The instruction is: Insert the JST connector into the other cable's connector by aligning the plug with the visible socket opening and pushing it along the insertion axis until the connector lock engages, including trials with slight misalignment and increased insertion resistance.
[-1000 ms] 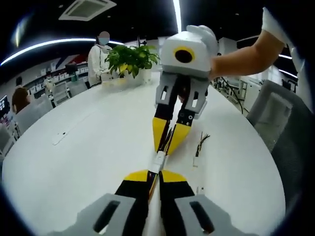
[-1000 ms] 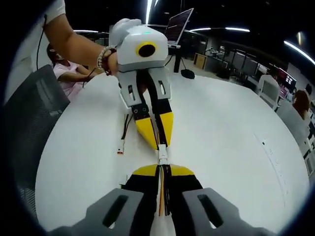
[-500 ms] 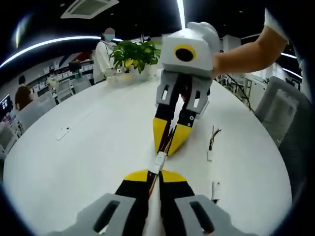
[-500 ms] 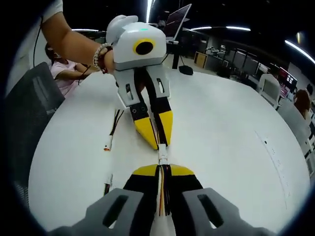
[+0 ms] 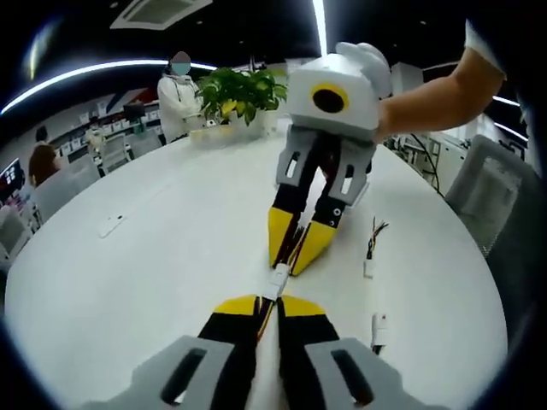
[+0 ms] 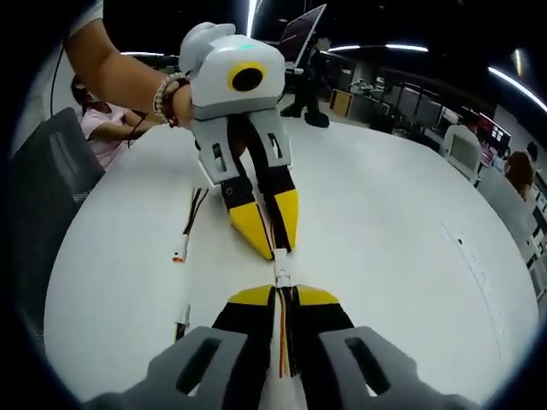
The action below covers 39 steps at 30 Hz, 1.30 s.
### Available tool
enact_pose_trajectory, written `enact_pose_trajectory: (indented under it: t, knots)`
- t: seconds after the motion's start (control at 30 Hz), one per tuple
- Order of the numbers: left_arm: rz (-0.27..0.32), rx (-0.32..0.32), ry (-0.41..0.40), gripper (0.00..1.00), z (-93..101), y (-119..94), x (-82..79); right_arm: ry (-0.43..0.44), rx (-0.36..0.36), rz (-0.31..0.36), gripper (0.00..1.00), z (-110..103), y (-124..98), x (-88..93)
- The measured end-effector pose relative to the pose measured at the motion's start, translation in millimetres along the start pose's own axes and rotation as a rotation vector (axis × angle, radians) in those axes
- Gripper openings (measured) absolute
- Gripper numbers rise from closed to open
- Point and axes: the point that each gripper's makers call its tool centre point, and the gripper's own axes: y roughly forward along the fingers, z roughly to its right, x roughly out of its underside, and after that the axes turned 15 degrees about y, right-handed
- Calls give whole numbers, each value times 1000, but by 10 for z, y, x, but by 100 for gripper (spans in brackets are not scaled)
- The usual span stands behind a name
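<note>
Little is changing between the fingers since a second ago; the loose spare cables (image 5: 373, 243) are sliding nearer as the camera shifts. In the left gripper view, the left gripper (image 5: 267, 307) is clamping a wire bundle, its small white JST connector (image 5: 278, 279) meeting the right gripper (image 5: 293, 261) tip to tip above the round white surface (image 5: 154, 256).

In the right gripper view, the right gripper (image 6: 282, 296) is pinching orange and black wires (image 6: 284, 333); the white connector (image 6: 281, 275) is sitting just beyond its fingers, touching the left gripper (image 6: 275, 242), which is closed on its cable.

This is an open-plan office: a long white counter (image 5: 154, 256) with a potted plant (image 5: 235, 90), grey chairs (image 6: 43, 179), a laptop (image 6: 299, 34), seated people and ceiling strip lights (image 5: 320, 17).
</note>
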Motion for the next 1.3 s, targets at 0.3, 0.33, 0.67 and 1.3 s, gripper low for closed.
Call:
enact_pose_trajectory:
  t: [0.3, 0.33, 0.67, 1.3]
  knots:
    - [30, -32, -38, 6, -37, -165, -102, 41, 31, 31, 10, 6, -171, -95]
    - [36, -37, -38, 6, -31, -200, -125, 42, 34, 36, 11, 4, -199, -106]
    - [42, -45, -36, 6, 166, -433, -306, 41, 61, 43, 10, -154, -361, -199]
    - [10, -47, -2, 7, 565, -718, -299, 36, 70, 43, 10, -703, -544, -225]
